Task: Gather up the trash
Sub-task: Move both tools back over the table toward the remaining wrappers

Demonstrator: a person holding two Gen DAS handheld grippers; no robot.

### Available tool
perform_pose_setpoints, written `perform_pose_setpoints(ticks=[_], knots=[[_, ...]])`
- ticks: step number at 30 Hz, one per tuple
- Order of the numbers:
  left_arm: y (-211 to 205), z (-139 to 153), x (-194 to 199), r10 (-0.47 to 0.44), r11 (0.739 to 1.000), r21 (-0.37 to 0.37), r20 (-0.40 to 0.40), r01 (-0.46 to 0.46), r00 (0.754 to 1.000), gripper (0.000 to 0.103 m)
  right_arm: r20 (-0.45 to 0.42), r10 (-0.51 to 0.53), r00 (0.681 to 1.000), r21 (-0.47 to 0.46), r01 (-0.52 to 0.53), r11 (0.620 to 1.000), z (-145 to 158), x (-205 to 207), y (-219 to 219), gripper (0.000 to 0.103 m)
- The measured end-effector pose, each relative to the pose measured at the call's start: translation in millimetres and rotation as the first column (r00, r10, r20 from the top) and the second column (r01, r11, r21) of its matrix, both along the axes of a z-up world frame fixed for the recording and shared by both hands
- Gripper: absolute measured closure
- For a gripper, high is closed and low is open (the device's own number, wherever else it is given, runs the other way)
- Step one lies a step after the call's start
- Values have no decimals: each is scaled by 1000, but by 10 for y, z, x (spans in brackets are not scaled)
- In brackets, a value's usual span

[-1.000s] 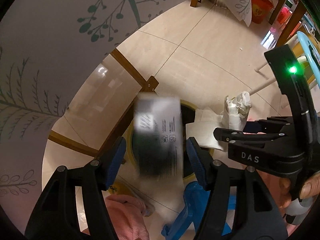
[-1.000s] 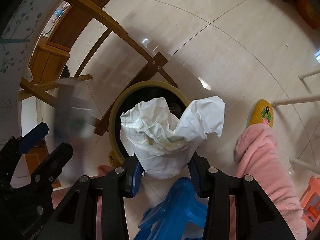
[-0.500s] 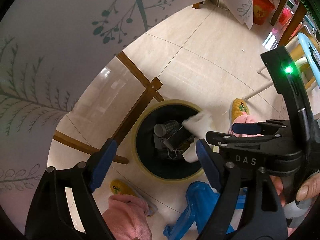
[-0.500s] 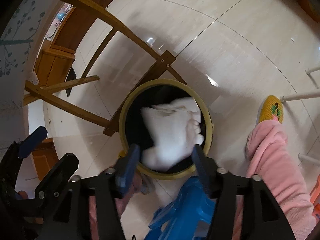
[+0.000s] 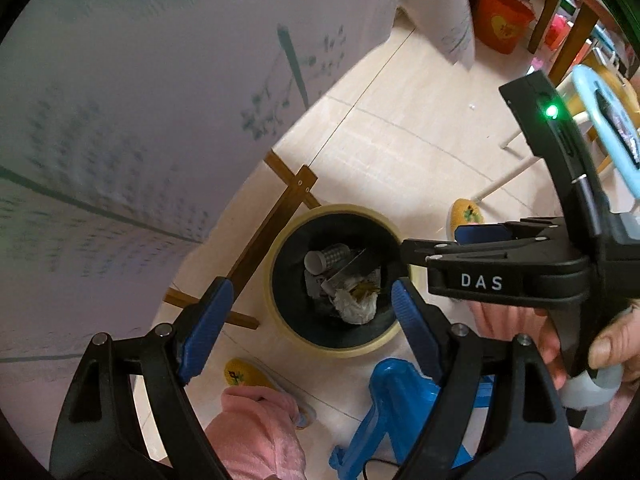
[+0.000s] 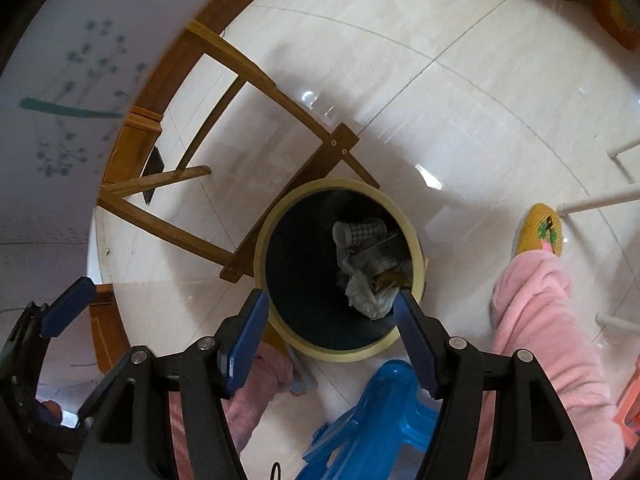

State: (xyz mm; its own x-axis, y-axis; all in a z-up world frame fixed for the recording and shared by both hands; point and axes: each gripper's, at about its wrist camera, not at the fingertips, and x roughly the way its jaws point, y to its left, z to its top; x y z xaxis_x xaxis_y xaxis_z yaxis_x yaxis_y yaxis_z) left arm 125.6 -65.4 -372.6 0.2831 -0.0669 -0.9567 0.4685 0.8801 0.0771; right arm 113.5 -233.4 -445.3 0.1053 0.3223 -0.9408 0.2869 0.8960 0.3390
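**Both tongs empty above the bin; trash lies inside**

Left tongs (image 5: pixel 310 320): blue pads wide apart, nothing between them. Right tongs (image 6: pixel 330 326): pads also apart and empty; their jaws have just been opening. Both point steeply down at the floor.

Trash location: the round bin (image 5: pixel 280 240), pale yellow rim with a dark inside, stands on the tiled floor (image 5: pixel 400 140) below both tongs. Inside it lie a crumpled white paper wad (image 5: pixel 356 304) with a brownish scrap on top, a grey checked cup (image 5: pixel 326 258) on its side, and a flat grey box (image 5: pixel 352 268), partly covered. All lie well below the pads, touching neither tool. In the right wrist view the wad (image 6: pixel 368 298) shows just beside the right pad's tip, but deeper down, within the bin.

View differences: the left wrist view shows the right tongs from the side, with a green light (image 5: pixel 552 111) on the body and a hand (image 5: pixel 608 344) on the grip. The right wrist view shows the wooden frame (image 6: pixel 256 80) under the tabletop more fully, and only a corner of the left tongs at lower left.

Hard to make out: the patterned tablecloth (image 5: pixel 140 100) is blurred. A blue plastic stool (image 5: pixel 396 412) is partly hidden behind the fingers. Pink-clad legs (image 6: pixel 540 320) and a yellow slipper (image 6: pixel 540 232) are cut off at the edges.
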Motion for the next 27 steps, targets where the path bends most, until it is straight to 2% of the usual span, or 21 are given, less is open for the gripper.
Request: perform_pose_setpoints(ticks=[6, 11, 16, 20, 25, 27], knots=[[0, 417, -176, -35, 996, -76, -2, 34, 999, 24, 30, 0, 1000, -28, 1, 1000, 436, -160, -125, 37], [22, 807, -370, -50, 992, -118, 40, 54, 998, 24, 78, -11, 997, -47, 15, 999, 858, -331, -205, 37], [111, 1257, -464, -19, 986, -161, 112, 37, 994, 24, 145, -30, 989, -54, 38, 998, 1327, -440, -231, 37], [216, 1543, -492, 16, 982, -186, 151, 13, 988, 24, 210, -52, 976, -26, 58, 998, 1719, -441, -209, 37], [391, 1828, -519, 74, 970, -240, 168, -32, 983, 24, 322, -72, 944, 13, 72, 997, 2272, -385, -179, 37], [462, 1988, -529, 100, 966, -254, 202, -46, 974, 24, 360, -65, 931, 21, 62, 998, 2469, -343, -163, 37]])
